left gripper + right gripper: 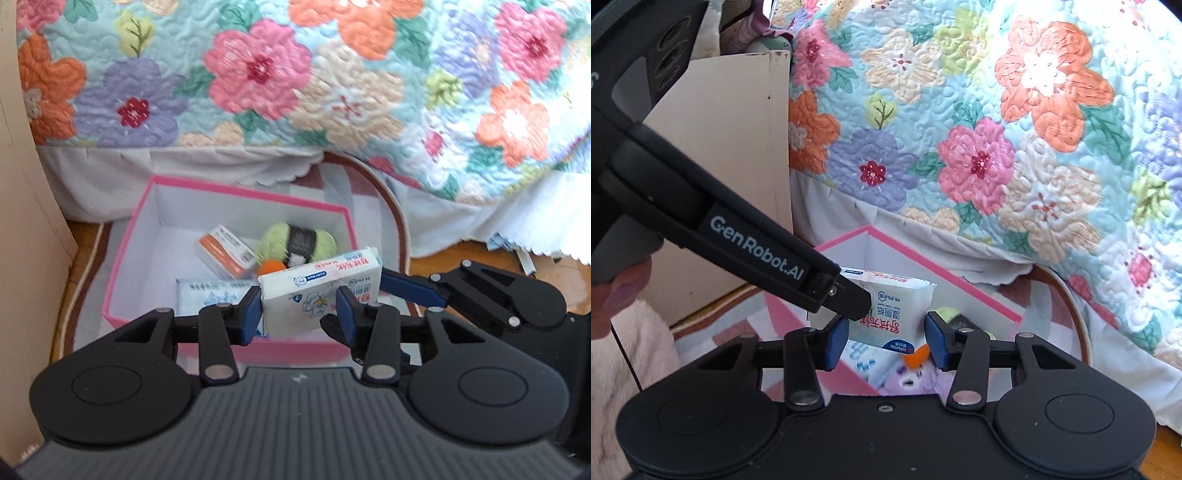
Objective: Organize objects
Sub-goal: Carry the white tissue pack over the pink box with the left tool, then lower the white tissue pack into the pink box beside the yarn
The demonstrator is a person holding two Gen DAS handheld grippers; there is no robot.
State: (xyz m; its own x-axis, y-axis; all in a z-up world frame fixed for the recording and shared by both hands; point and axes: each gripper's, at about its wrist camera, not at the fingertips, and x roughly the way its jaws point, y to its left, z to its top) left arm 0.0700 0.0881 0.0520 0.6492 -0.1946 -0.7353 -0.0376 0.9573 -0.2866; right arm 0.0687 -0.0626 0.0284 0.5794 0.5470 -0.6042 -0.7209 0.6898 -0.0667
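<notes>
A white wipes pack with red lettering hangs tilted over the open pink box. My left gripper is shut on its lower part: one blue pad lies against the pack's left end, the other on its front face. My right gripper comes in from the right, one blue finger reaching the pack's right edge. In the right wrist view the pack sits between my right gripper's pads. They flank it closely, and whether they press on it I cannot tell.
The box holds an orange-and-white carton, a green and dark yarn ball, an orange ball and a blue-white packet. It stands on a rug beside a flowered quilt. A cream cabinet panel stands at the left.
</notes>
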